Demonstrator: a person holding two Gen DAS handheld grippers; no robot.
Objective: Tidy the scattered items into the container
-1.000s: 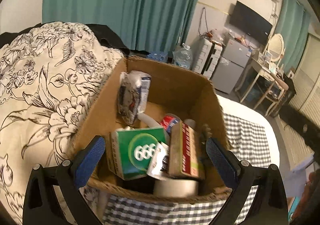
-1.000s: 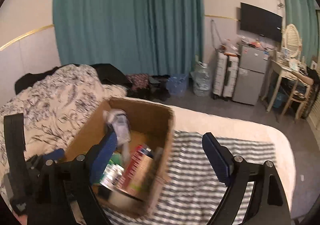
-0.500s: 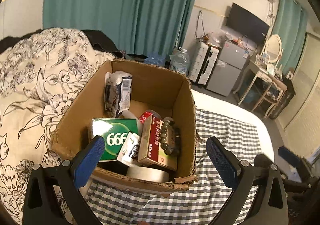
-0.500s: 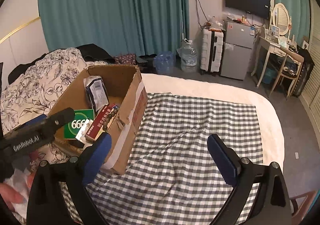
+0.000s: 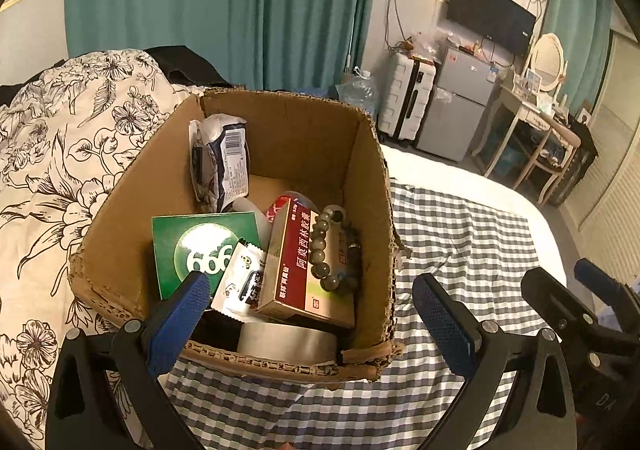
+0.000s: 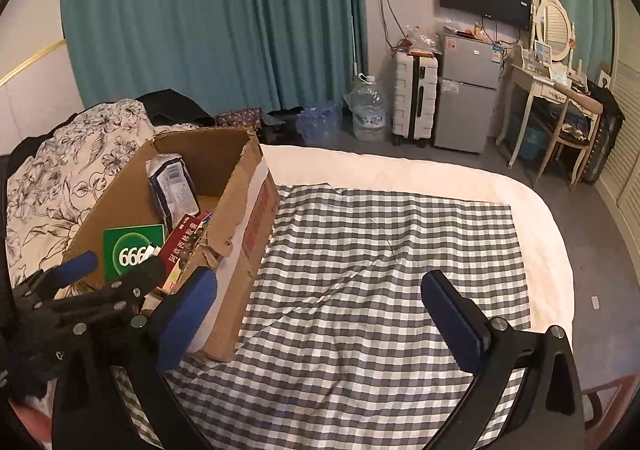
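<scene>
An open cardboard box [image 5: 372, 185] stands on the bed. Inside lie a green "666" box [image 5: 200, 246], a white sachet [image 5: 240, 282], a red medicine box [image 5: 294, 274] with a bead bracelet [image 5: 320, 246] on top, a silver tape roll [image 5: 284, 338] and a snack packet [image 5: 224, 161] leaning on the left wall. My left gripper [image 5: 310, 318] hovers open at the box's near rim, holding nothing. My right gripper [image 6: 320, 318] is over the checked cloth [image 6: 380, 270], right of the box [image 6: 240, 217]; its jaws are opening, with nothing between them.
A floral duvet [image 5: 60, 153] is bunched against the box's left side. The white mattress edge [image 6: 540, 217] curves round beyond the cloth. Across the floor stand a water bottle [image 6: 368, 109], a white suitcase [image 6: 414, 97], a small fridge [image 6: 468, 93] and a dressing table [image 6: 552, 97].
My right gripper has swung from above the box to over the checked cloth and widened. The bead bracelet now lies on the red box. The left gripper has drawn back a little.
</scene>
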